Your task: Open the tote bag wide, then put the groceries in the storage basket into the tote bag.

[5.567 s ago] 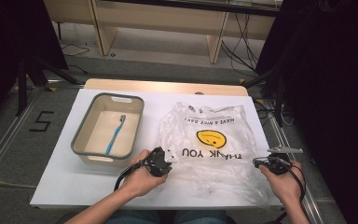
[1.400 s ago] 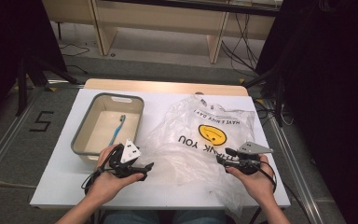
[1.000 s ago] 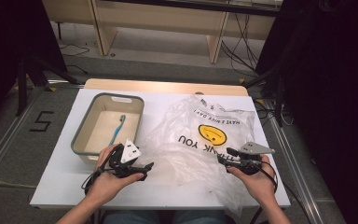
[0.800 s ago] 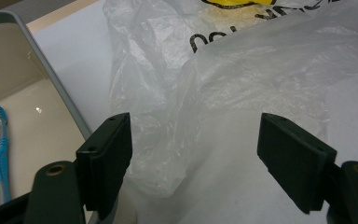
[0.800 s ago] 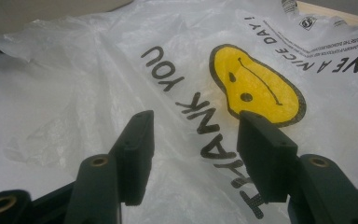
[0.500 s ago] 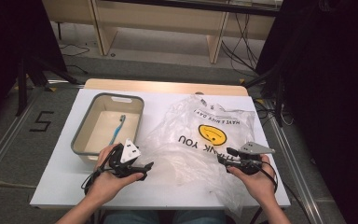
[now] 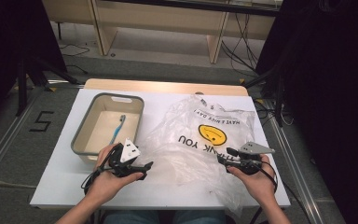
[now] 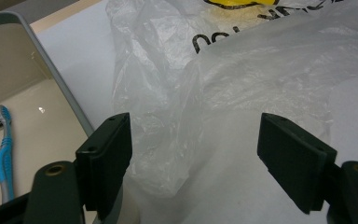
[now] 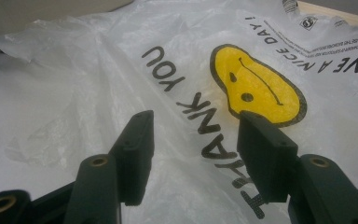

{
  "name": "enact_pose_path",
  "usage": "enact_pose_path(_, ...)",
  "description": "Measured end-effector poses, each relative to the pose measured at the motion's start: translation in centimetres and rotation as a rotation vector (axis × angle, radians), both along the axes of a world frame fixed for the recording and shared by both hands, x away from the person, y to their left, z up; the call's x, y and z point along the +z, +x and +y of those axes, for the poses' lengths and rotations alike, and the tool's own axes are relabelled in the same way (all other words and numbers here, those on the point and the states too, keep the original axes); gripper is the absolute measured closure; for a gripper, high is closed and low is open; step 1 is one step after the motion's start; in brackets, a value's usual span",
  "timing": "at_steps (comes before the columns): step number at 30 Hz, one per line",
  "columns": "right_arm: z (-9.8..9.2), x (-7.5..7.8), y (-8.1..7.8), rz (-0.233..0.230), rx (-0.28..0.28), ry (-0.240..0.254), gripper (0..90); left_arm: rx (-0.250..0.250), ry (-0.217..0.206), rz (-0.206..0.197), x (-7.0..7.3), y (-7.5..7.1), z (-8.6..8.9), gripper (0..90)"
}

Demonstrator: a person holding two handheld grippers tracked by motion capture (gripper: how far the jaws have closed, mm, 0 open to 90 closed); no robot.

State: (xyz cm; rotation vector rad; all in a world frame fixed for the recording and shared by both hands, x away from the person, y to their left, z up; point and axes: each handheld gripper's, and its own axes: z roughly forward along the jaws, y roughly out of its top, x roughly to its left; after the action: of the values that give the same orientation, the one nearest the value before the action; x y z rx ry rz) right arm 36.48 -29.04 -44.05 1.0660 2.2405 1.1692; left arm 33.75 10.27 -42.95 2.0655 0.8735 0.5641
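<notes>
Bag (image 7: 200, 140) lettering "THANK YOU", "HAVE A NICE DAY!"; both grippers' fingers apart, empty.

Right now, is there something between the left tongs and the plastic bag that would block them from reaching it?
Nothing visible does. The left tongs stand open, and the crumpled edge of the plastic bag lies directly ahead on the white table. The grey tray with the blue toothbrush sits off to the side.

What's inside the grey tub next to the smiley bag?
Inside the grey tub lies one blue toothbrush, flat on the pale bottom, bristles at the far end. The near corner is hidden behind the left tongs and the hand, so anything there can't be seen.
</notes>
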Motion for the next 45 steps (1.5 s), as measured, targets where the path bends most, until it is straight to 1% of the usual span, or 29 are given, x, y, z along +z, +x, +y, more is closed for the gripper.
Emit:
enact_pose_path(9, 0.0, 0.0, 0.0, 0.001, 0.001, 0.001, 47.2, 0.002, 0.001, -0.002, 0.0, 0.0, 0.0, 26.1)
enact_pose_path(15, 0.1, 0.0, 0.1, 0.002, 0.006, 0.004, 47.2, 0.003, -0.008, -0.002, 0.1, 0.1, 0.1, 26.0)
enact_pose_path(23, 0.7, 0.0, 0.4, 0.009, 0.017, 0.006, 46.4, 0.003, -0.018, -0.005, 0.1, 0.2, 0.4, 26.0)
enact_pose_path(26, 1.0, 0.0, 0.4, 0.016, 0.036, 0.005, 45.6, 0.006, -0.018, -0.004, 0.1, 0.3, 0.4, 26.0)
enact_pose_path(29, 1.3, 0.0, 0.3, 0.020, 0.059, 0.006, 45.0, 0.006, -0.010, -0.008, 0.2, 0.3, 0.4, 26.0)
enact_pose_path(33, 1.8, -0.1, 0.2, 0.030, 0.110, 0.007, 43.7, 0.010, -0.007, -0.017, 0.4, 0.2, 0.1, 26.1)
enact_pose_path(35, 2.2, -0.1, 0.1, 0.041, 0.136, 0.005, 42.9, 0.008, -0.005, -0.014, 0.4, 0.1, 0.0, 26.1)
enact_pose_path(38, 2.8, -0.2, 0.0, 0.042, 0.166, -0.009, 42.6, 0.005, 0.000, -0.012, 0.3, 0.1, -0.1, 26.2)
enact_pose_path(41, 3.3, -0.4, 0.3, 0.048, 0.180, -0.028, 42.1, 0.006, -0.002, -0.011, 0.2, 0.1, -0.1, 26.2)
enact_pose_path(45, 4.1, -0.8, 0.7, 0.073, 0.200, -0.057, 41.4, 0.010, -0.002, -0.010, 0.2, 0.2, 0.1, 26.2)
